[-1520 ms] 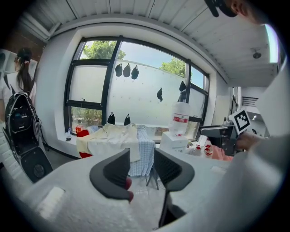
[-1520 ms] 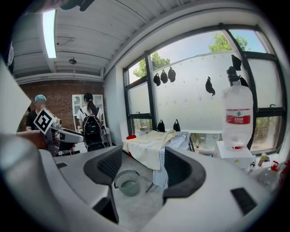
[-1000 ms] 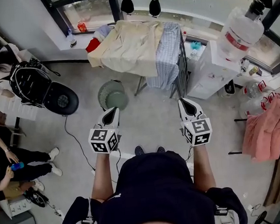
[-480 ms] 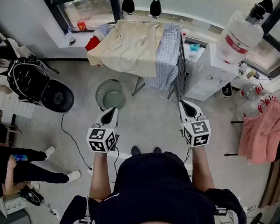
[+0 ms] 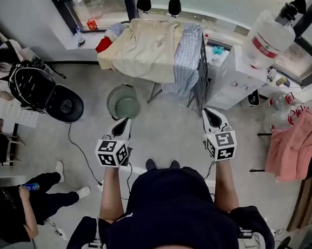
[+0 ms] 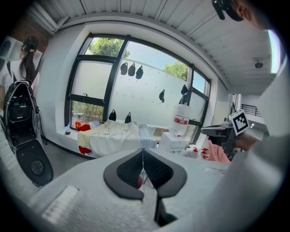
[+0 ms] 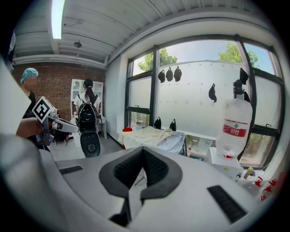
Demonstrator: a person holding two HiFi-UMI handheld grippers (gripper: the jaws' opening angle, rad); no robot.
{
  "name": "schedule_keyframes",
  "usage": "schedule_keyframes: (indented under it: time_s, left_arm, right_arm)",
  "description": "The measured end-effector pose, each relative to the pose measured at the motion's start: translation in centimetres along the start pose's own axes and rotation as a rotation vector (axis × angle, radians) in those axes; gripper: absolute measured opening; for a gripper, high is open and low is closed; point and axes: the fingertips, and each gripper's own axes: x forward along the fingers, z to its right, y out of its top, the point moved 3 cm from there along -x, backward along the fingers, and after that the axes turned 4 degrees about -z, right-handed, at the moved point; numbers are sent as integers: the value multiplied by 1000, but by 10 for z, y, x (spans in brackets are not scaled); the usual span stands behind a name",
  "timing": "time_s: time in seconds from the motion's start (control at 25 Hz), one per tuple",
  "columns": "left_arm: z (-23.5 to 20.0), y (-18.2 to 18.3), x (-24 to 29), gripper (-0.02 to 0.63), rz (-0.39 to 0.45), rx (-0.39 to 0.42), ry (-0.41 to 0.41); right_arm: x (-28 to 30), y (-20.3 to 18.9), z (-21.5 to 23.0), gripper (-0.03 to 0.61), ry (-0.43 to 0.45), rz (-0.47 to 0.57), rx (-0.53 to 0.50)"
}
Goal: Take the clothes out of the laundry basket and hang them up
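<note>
The left tool (image 5: 124, 122) and the right tool (image 5: 207, 112) are both closed, holding nothing, side by side. The basket (image 5: 123, 101) stands ahead; clothes (image 5: 141, 49) lie on the rack (image 5: 201, 71).

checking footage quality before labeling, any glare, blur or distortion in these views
Head view: even daylight, sharp, with wide-angle stretch toward the edges. Left gripper view: strong fisheye with black corners; the window is bright, but the trees behind it are still readable. Right gripper view: same fisheye; the ceiling light is blown out white.
</note>
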Motion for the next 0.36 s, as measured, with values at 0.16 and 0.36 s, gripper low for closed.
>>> schedule_keyframes:
  time_s: [0.16,0.36]
  left_arm:
    - [4,-2,1,25,-7,1,-5]
    - [6,-4,0,25,-6,0,8]
  right_arm:
    - [-1,-7,1,0,1,-23,15]
    - [-3,-12,1,0,8,-23,33]
